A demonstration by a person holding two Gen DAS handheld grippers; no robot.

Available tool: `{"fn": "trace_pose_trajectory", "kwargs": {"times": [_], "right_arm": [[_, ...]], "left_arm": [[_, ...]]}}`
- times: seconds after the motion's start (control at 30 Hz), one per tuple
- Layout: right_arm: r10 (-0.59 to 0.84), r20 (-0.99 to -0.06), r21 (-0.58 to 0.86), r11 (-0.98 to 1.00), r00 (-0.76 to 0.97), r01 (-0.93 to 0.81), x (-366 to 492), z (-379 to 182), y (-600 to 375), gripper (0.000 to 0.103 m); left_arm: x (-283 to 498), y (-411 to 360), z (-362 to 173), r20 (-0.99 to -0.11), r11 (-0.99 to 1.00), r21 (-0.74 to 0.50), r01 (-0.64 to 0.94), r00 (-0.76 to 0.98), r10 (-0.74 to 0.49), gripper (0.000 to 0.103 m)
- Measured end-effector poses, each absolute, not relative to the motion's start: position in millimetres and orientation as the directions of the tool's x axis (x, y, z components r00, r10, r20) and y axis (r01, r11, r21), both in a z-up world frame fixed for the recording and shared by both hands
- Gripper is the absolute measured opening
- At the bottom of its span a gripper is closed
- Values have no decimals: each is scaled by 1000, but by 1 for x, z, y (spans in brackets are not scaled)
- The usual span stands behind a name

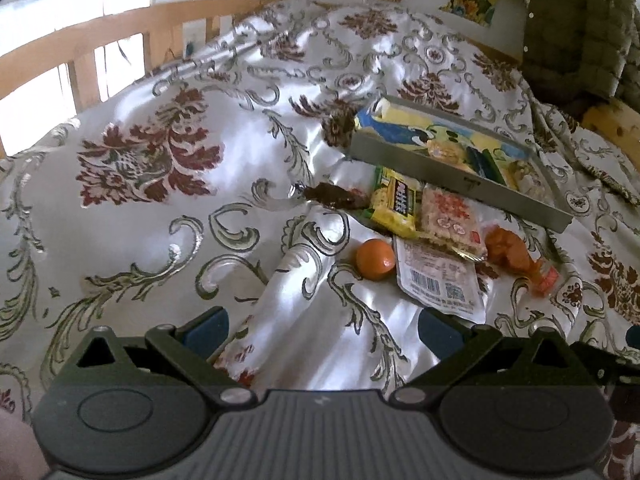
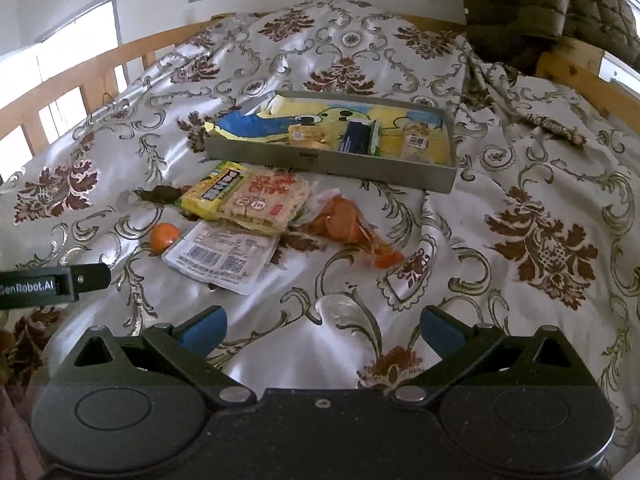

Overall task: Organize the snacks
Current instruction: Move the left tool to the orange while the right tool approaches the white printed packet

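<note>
Left gripper (image 1: pixel 322 330) and right gripper (image 2: pixel 322 328), jaws spread wide and holding nothing, above bedspread (image 2: pixel 500 160) near snack pile (image 2: pixel 256 204) beside grey tray (image 2: pixel 332 164).

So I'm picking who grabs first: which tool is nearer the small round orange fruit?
Left. The left tool sits just short of the small round orange fruit; the right tool is further right.

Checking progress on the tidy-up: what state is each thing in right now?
Left tool: open, holding nothing.
Right tool: open, holding nothing.
Tray: on the bed, partly filled.
Orange: loose on the bed, outside the tray.
White packet: barcode side up, outside the tray.
Orange bag: outside the tray.
</note>
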State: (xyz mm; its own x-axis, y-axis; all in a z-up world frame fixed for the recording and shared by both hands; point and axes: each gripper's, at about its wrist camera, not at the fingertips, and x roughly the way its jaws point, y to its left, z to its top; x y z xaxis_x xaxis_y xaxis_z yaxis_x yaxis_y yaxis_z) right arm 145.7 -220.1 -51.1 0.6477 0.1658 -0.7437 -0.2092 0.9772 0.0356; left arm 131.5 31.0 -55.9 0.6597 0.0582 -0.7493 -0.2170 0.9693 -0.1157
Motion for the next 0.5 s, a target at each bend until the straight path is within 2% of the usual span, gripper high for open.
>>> {"fn": "trace_pose_trajectory", "kwargs": {"times": [0.17,0.37,0.5], "right_arm": [[184,-751,25,968,635,-250,160,-56,-213,102],[212,-736,0,950,643,-313,175,-62,-205,102],[283,-726,39,927,627,-372,186,-68,-203,102]], "left_arm": [[156,30,-59,-775,983,-102,-155,632,20,103],[182,29,-58,-769,999,-54,2,637,-43,103],[195,32,-58,-754,994,-13,105,652,-79,103]]}}
